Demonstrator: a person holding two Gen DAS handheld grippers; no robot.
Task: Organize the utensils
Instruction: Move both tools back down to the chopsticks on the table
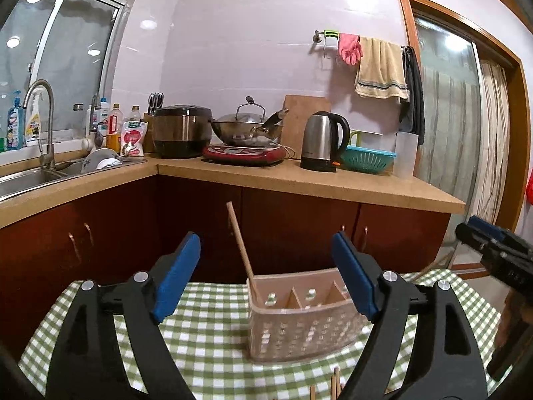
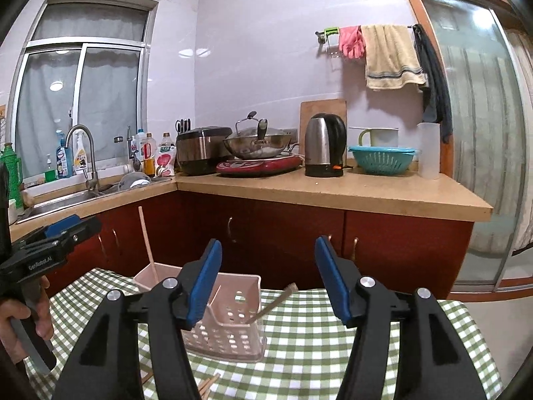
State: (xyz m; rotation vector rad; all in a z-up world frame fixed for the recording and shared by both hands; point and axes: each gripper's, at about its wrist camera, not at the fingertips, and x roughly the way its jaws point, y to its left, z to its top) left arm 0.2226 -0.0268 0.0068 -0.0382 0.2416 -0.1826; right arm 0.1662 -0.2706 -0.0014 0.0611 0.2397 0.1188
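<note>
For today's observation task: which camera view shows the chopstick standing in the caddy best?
The left wrist view. The chopstick shows whole, leaning in the end compartment of the caddy, between the open left gripper fingers. In the right wrist view the chopstick is off-centre, and a finger of the open right gripper hides part of the caddy.

Tiled wall [image 1: 233,50] – window [image 1: 66,50] (curtained) – cabinets [image 2: 283,226].
</note>
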